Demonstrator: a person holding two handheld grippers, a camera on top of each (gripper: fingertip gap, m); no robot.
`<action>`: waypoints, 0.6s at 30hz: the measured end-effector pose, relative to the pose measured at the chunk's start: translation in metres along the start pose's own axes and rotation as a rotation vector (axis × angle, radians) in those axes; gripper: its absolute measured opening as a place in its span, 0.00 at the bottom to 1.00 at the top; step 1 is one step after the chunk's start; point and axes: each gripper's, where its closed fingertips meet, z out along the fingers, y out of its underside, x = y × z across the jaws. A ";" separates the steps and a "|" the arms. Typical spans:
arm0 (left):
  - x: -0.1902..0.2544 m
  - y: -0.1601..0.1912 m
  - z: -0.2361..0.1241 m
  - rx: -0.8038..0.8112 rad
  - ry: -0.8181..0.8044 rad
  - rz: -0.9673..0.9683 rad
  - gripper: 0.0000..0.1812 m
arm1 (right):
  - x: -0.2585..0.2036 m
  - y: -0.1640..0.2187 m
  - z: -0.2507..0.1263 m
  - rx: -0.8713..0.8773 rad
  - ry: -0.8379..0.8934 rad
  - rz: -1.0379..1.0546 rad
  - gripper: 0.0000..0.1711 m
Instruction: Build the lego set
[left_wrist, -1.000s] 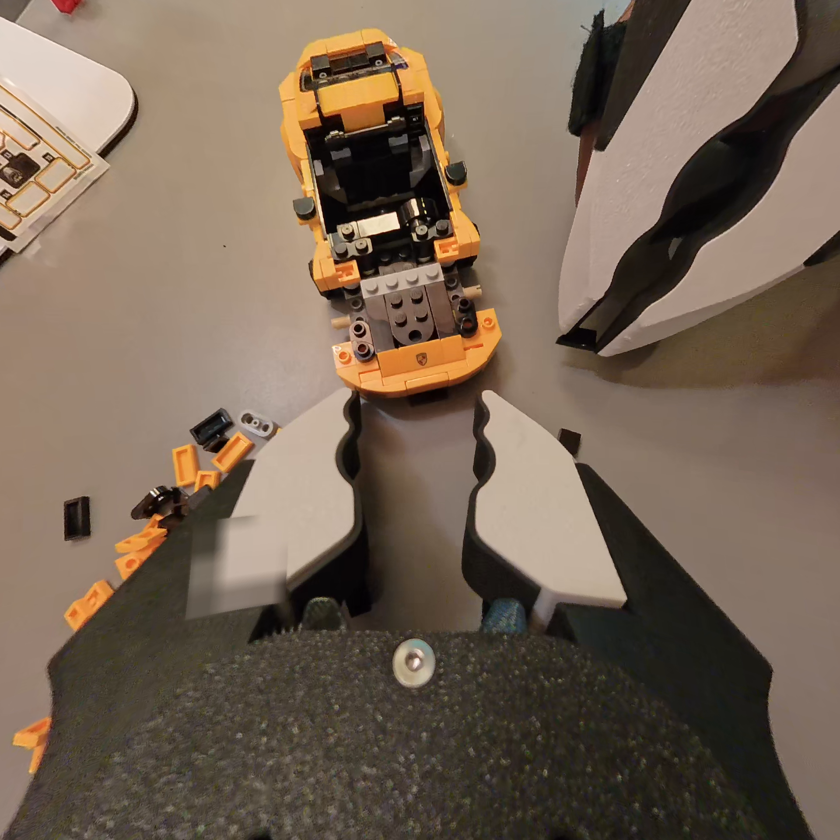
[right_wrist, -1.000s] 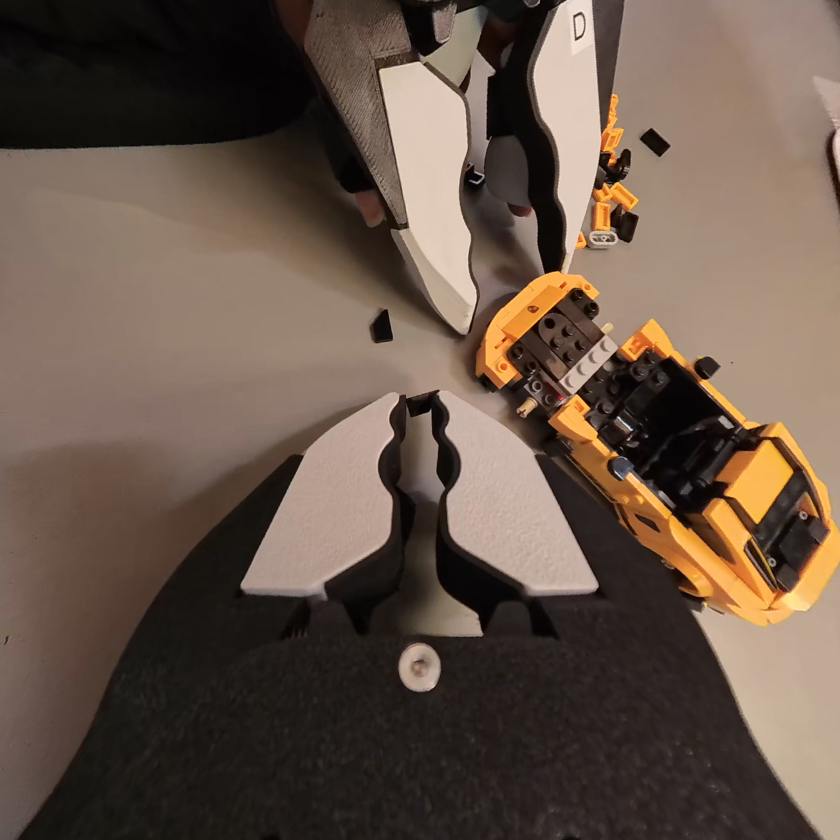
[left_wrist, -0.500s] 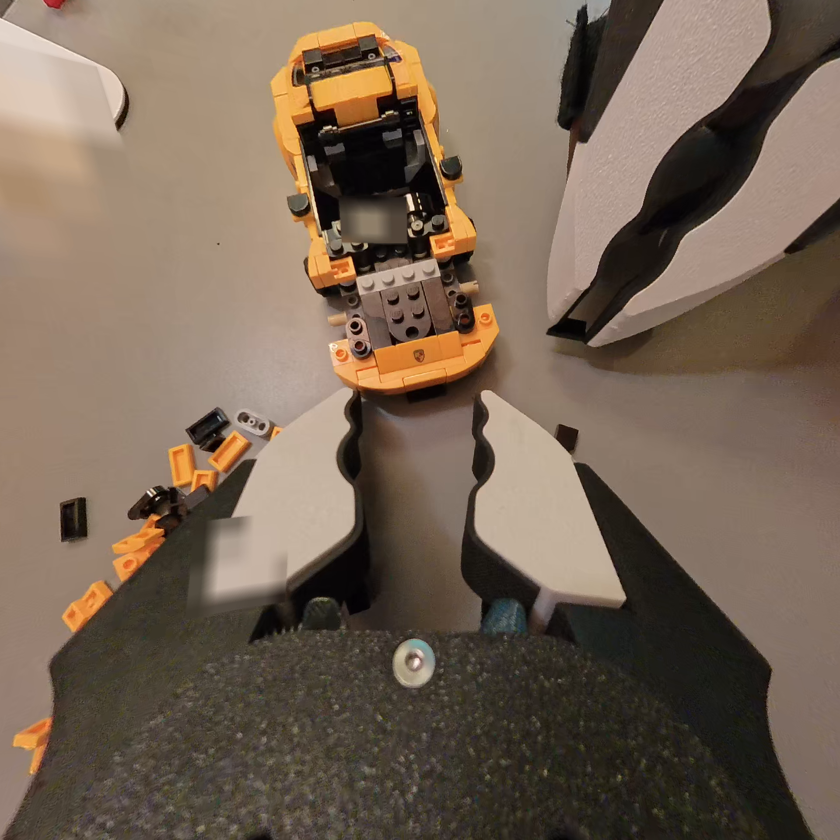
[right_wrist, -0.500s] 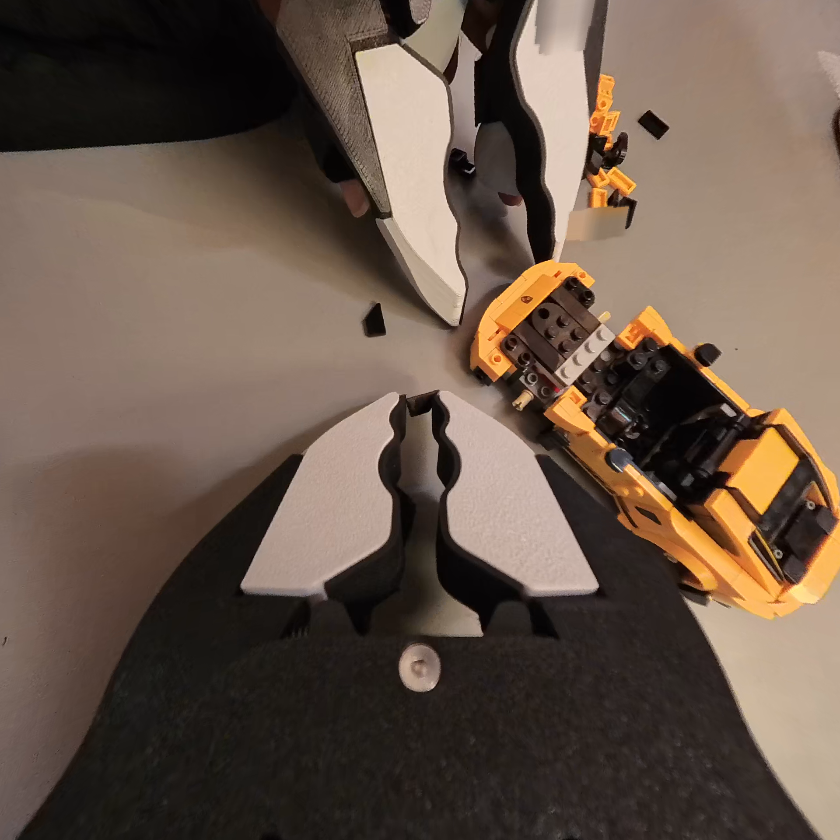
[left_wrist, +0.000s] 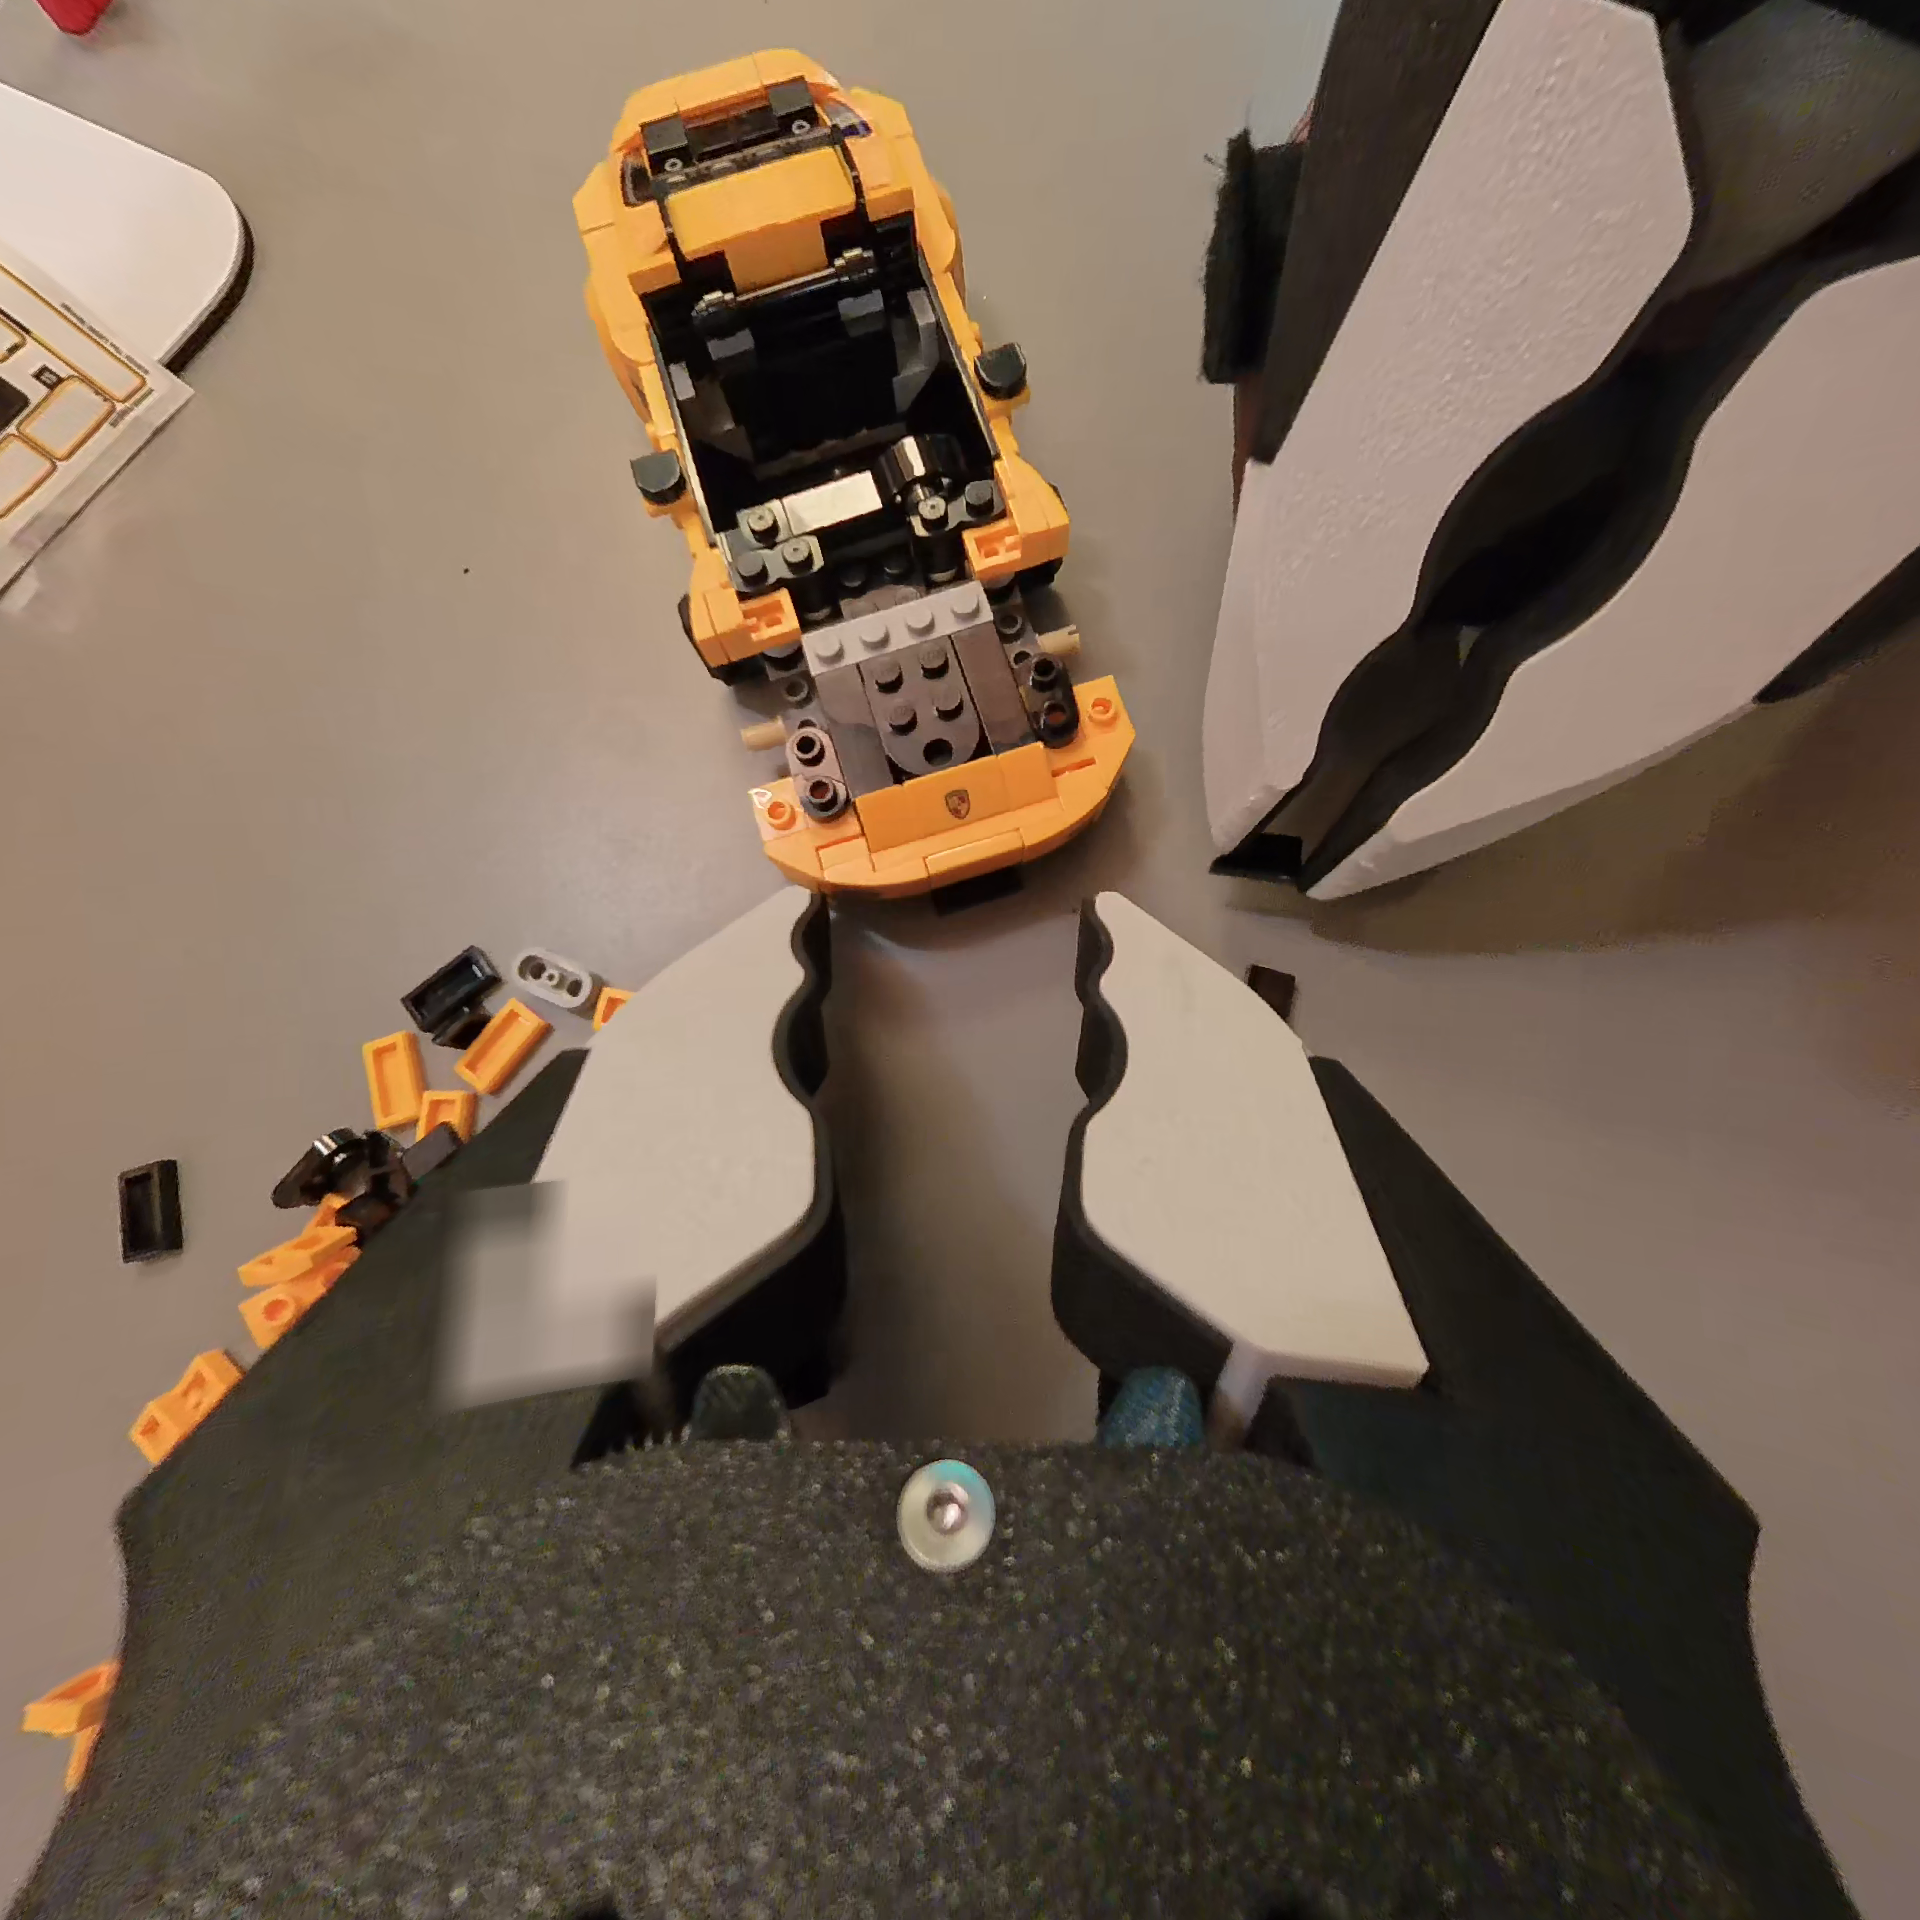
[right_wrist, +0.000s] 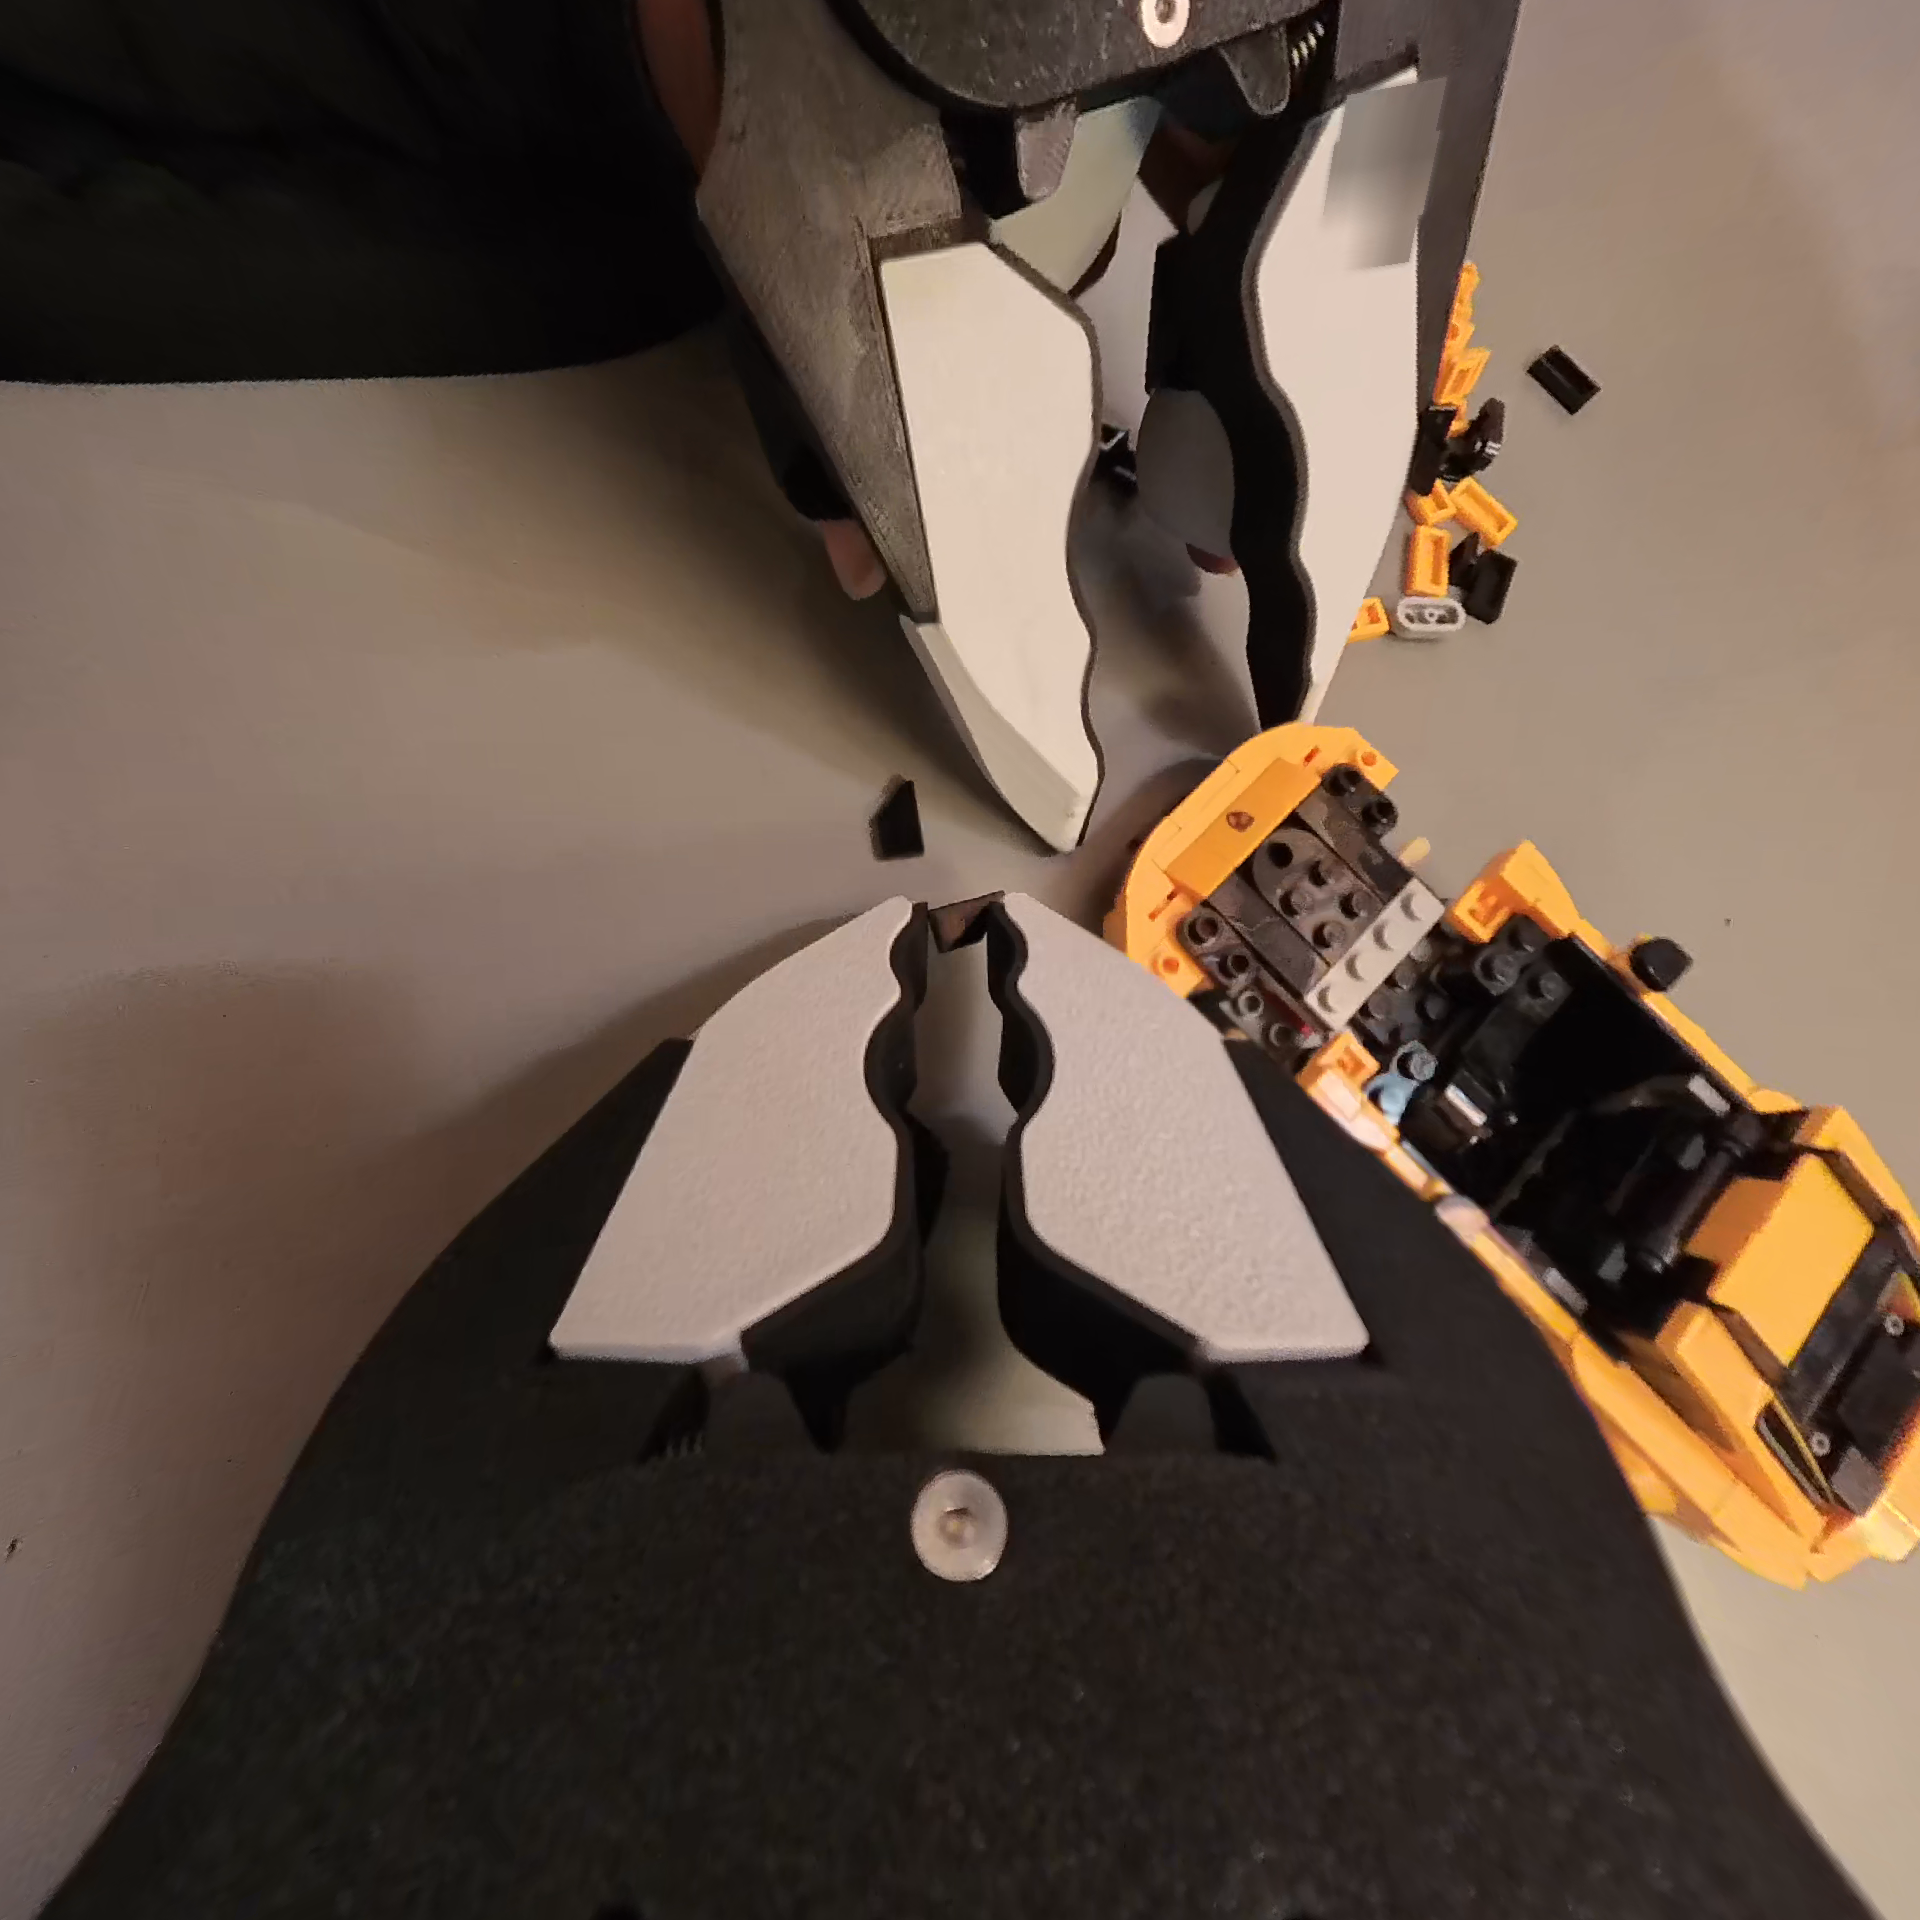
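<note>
Right gripper (right_wrist: 958, 914) pinches a small black sloped brick (right_wrist: 958, 923), now nearer the half-built orange-and-black brick car (left_wrist: 847, 499) on the grey table (left_wrist: 364, 675); left gripper (left_wrist: 951, 914) gapes empty at its nose, likely bracing for fitting

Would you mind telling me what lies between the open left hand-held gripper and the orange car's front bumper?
Only bare grey table: the left wrist view shows the left hand-held gripper just short of the orange car.
</note>
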 end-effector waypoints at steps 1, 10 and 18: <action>0.000 0.000 0.000 -0.001 0.000 0.002 0.25 | 0.000 -0.001 0.001 -0.001 -0.001 -0.004 0.06; 0.002 0.000 -0.001 -0.007 0.006 0.018 0.25 | 0.003 -0.010 0.007 -0.011 0.000 -0.021 0.06; 0.002 0.000 -0.001 -0.006 0.008 0.015 0.24 | 0.007 -0.006 -0.001 0.006 0.017 -0.014 0.06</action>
